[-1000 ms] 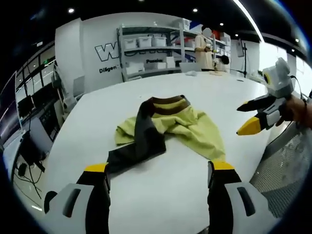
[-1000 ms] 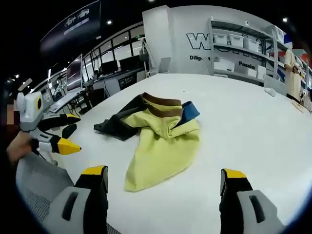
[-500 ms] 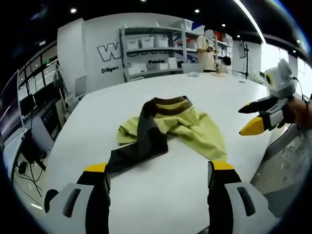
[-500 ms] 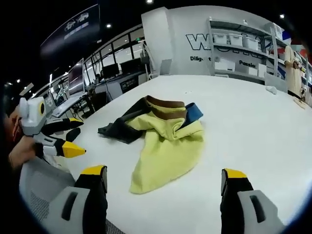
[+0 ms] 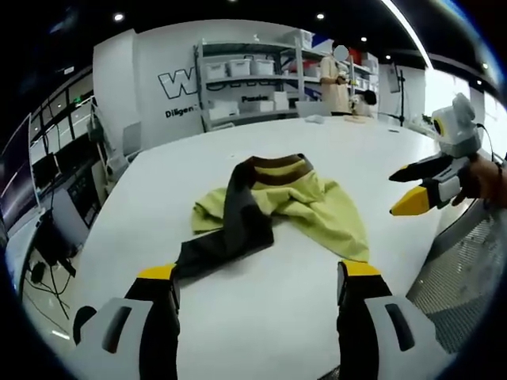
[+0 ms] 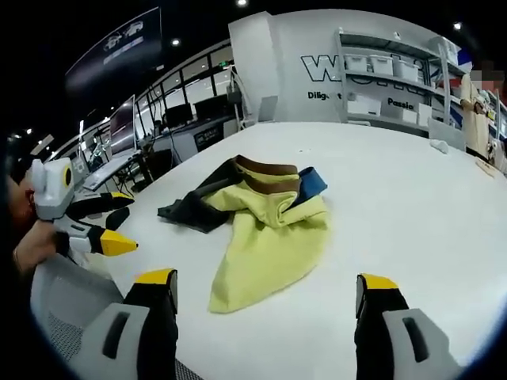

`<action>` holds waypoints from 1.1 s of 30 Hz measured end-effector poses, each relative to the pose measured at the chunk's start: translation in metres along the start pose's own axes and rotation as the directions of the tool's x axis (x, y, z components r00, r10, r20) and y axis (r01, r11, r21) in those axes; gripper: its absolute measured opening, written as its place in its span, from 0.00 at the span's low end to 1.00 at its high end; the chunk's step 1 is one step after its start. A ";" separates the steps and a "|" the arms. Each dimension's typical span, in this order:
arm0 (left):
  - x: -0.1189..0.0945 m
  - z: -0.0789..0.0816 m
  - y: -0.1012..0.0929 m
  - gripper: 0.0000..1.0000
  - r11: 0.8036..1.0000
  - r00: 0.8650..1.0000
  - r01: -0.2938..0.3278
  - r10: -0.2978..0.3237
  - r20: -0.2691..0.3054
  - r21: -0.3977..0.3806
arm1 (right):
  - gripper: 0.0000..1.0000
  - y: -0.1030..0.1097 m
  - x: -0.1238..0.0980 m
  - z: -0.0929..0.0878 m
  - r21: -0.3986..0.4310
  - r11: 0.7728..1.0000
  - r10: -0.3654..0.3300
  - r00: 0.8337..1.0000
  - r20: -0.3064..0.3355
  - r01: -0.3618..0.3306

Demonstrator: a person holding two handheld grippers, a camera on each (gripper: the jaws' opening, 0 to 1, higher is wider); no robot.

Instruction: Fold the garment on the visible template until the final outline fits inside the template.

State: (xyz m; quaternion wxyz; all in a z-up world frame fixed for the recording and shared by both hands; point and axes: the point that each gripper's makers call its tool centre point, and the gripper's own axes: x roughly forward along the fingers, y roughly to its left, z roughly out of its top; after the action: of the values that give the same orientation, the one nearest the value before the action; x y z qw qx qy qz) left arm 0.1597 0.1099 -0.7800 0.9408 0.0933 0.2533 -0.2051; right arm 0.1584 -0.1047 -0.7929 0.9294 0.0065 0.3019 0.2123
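Note:
A crumpled garment [image 5: 277,207] lies in the middle of the white table [image 5: 158,198]: yellow-green cloth, a dark grey leg or sleeve trailing toward me, a brown waistband at the far end. In the right gripper view the garment [image 6: 269,229] also shows a blue patch. My left gripper [image 5: 257,273] stands open above the table's near side, short of the dark end. My right gripper [image 6: 265,281] is open too, just short of the yellow tip. The right gripper [image 5: 420,186] enters the left gripper view from the right; the left gripper [image 6: 99,222] shows at the left of the right gripper view. No template outline is visible.
Grey shelving [image 5: 253,79] with white bins stands behind the table, with a person [image 5: 337,79] beside it. Desks with monitors [image 6: 182,111] line one side. A mesh chair [image 5: 467,253] sits at the table's edge. Small items [image 6: 440,146] lie far across the table.
Both views have shifted only slightly. The garment lies as it did, and both grippers stay open.

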 end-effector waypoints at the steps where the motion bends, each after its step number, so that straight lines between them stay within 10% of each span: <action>1: 0.000 -0.001 0.000 0.80 1.000 1.000 -0.002 0.002 -0.003 0.001 | 0.89 0.000 -0.001 0.001 -0.004 1.000 -0.002 1.000 0.004 0.002; 33: 0.001 0.013 0.007 0.79 1.000 0.999 0.010 -0.009 0.033 -0.012 | 0.82 -0.007 -0.005 0.017 0.002 1.000 0.019 1.000 0.025 -0.019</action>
State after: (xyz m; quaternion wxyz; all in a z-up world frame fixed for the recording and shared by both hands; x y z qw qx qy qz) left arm 0.1691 0.1125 -0.7692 0.9443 0.0831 0.2396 -0.2096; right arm 0.1669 -0.1107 -0.7775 0.9310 0.0132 0.2906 0.2204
